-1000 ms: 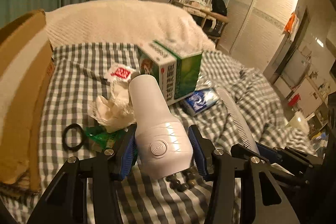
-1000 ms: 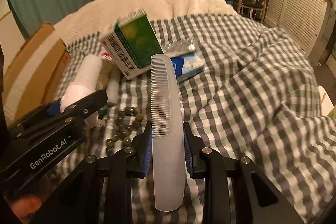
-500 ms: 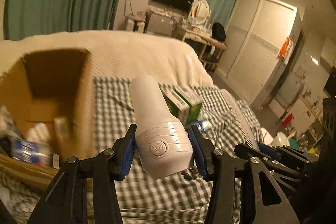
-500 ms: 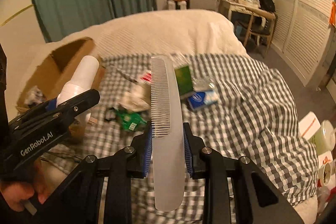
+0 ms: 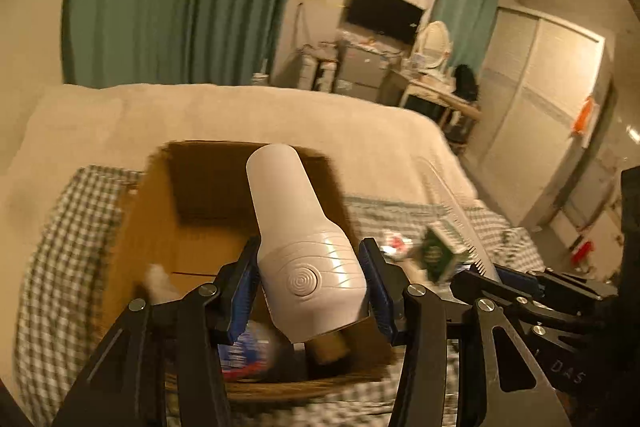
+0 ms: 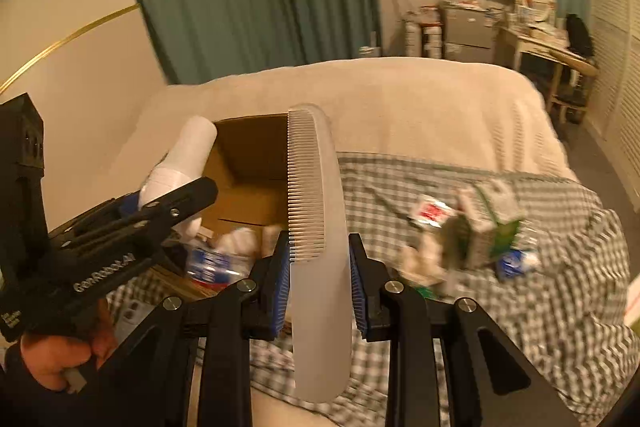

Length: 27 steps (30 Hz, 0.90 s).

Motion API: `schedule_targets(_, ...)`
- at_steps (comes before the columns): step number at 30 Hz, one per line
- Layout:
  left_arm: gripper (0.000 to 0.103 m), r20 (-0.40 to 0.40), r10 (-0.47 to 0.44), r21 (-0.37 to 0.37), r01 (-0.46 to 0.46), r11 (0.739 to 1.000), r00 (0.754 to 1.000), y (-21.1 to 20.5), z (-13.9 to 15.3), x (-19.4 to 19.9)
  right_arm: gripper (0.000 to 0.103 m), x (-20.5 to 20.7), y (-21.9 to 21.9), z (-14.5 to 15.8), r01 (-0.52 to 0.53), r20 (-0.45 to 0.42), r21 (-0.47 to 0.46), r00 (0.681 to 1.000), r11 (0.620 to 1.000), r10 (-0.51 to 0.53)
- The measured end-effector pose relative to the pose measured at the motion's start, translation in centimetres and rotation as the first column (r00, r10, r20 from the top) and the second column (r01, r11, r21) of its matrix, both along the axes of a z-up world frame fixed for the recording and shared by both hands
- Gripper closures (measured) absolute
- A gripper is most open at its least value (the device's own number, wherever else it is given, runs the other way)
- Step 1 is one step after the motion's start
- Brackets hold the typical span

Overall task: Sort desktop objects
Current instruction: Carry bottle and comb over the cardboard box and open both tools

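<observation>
Bed (image 6: 500, 307) with a checked cover fills the lower half of both views, a cream blanket (image 6: 400, 99) beyond it. Cardboard box (image 5: 208, 227) lies open at centre left, holding blurred clutter. The left gripper (image 5: 308, 269) tilts downward over the box, its blue-padded fingers (image 5: 245, 279) clamped on the wide base of a white bottle-shaped device (image 5: 296, 227) whose long axis runs up the frame, narrow end away. The right gripper (image 6: 318, 279), also tilted down, pinches a pale comb (image 6: 320, 247) near its middle, lengthwise up the frame, teeth facing left. A green box (image 6: 484, 227) and small packets lie blurred at right. A hand (image 6: 56, 355) grips the left tool at lower left.
</observation>
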<state>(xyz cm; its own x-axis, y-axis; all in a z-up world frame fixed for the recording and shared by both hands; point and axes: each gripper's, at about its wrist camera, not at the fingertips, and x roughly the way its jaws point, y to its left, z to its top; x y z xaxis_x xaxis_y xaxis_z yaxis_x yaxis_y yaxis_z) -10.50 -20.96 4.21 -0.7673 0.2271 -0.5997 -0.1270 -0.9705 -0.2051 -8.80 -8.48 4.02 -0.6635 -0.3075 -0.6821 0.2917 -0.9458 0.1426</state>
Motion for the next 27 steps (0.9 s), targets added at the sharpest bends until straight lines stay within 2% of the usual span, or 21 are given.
schedule_targets(3,0.053,0.025,0.026,-0.047,-0.025,0.999,0.999,-1.4,-1.1,-0.8,0.078,-1.4,-2.8,-0.7,-0.036,0.025,-0.008,0.999,0.999,0.036)
schedule_targets(10,0.05,0.109,0.08,-0.045,-0.076,0.996,0.991,-3.3,-4.1,-1.3,0.076,-3.6,-5.8,-3.0,-0.068,0.102,-0.081,0.992,0.994,0.076)
schedule_targets(11,0.046,0.118,0.088,-0.043,-0.083,0.996,0.989,-3.4,-4.3,-1.3,0.072,-3.7,-5.9,-3.1,-0.067,0.106,-0.092,0.991,0.994,0.077)
schedule_targets(12,0.042,0.123,0.092,-0.04,-0.088,0.995,0.988,-3.7,-4.4,-0.9,0.058,-3.6,-6.1,-3.1,-0.061,0.105,-0.097,0.992,0.993,0.072)
schedule_targets(13,0.035,0.123,0.096,-0.039,-0.092,0.995,0.988,-3.9,-4.4,-0.6,0.052,-3.6,-5.9,-3.1,-0.054,0.099,-0.105,0.993,0.993,0.065)
schedule_targets(16,0.027,0.103,0.116,-0.036,-0.113,0.993,0.988,-4.3,-3.2,0.4,0.052,-3.3,-4.7,-2.4,-0.035,0.075,-0.143,0.996,0.989,0.046)
schedule_targets(18,0.026,0.083,0.121,-0.026,-0.119,0.993,0.989,-4.2,-2.1,1.1,0.052,-2.9,-3.8,-1.7,-0.017,0.069,-0.141,0.997,0.99,0.027)
schedule_targets(23,0.025,0.037,0.088,-0.021,-0.088,0.996,0.995,-2.6,1.1,3.8,0.051,-0.1,0.0,0.7,0.036,0.03,-0.09,0.999,0.995,-0.033)
schedule_targets(27,0.021,-0.003,0.048,-0.015,-0.048,0.999,0.999,-0.5,4.0,6.6,0.051,4.2,4.5,3.6,0.105,-0.02,-0.035,0.994,0.994,-0.105)
